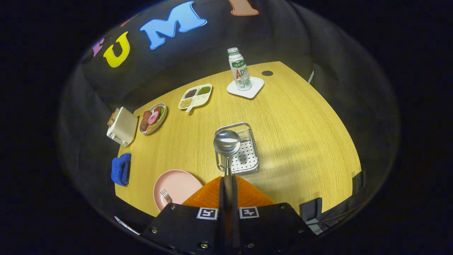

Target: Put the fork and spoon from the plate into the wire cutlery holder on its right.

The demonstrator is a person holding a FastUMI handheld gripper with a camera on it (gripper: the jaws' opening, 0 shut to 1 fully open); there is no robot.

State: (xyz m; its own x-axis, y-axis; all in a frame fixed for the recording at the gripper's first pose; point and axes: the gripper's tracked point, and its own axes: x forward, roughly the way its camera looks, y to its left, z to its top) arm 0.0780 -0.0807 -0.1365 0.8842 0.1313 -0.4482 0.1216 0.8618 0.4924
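Note:
My gripper (228,184) is shut on the handle of a steel spoon (227,142), whose bowl sticks up ahead of the orange fingers (208,194). The spoon bowl hangs over the left edge of the wire cutlery holder (244,156), a small metal basket with a white perforated base on the wooden table. Left of the fingers lies the pink plate (175,186) with a fork (165,195) resting on its near side. The fork's handle end is hidden behind the gripper body.
Farther back stand a milk bottle (239,69) on a white coaster (246,87), a divided dish of beans (195,96), a plate of food (153,118), a toaster (122,126) and a blue cloth (120,169). The table's near edge (134,207) runs just below the plate.

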